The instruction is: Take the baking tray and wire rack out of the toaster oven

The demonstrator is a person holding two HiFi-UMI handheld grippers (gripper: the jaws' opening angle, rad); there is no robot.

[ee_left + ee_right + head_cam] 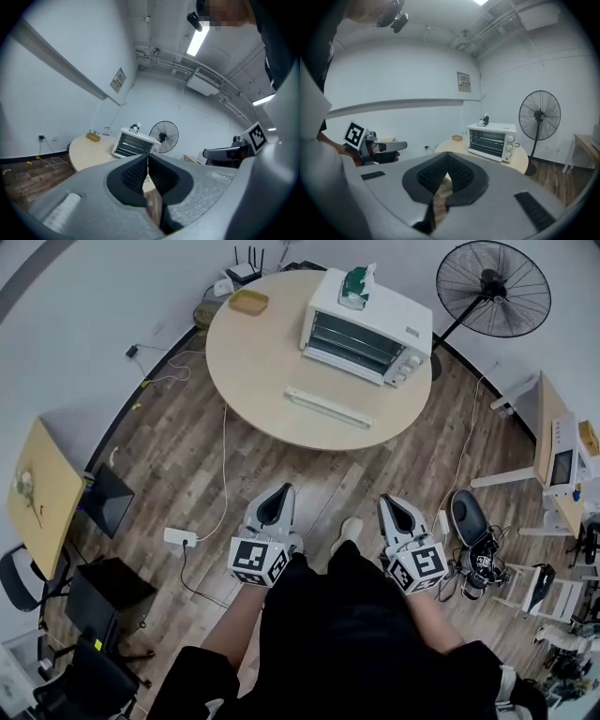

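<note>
A white toaster oven (367, 326) with its glass door closed stands at the far right of a round wooden table (262, 381). The same oven (134, 143) shows small in the left gripper view and the oven (493, 139) in the right gripper view, with racks dimly visible behind its glass. My left gripper (275, 495) and right gripper (391, 503) hover over the floor well short of the table, both shut and empty. Left gripper (147, 156) and right gripper (447, 156) tips meet with nothing between them.
A long white strip (328, 407) lies on the table's near side and a yellow dish (248, 302) at its far edge. A green-white item (356, 285) sits on the oven. A standing fan (492, 289) is to the right, a power strip (179, 537) and cable on the floor.
</note>
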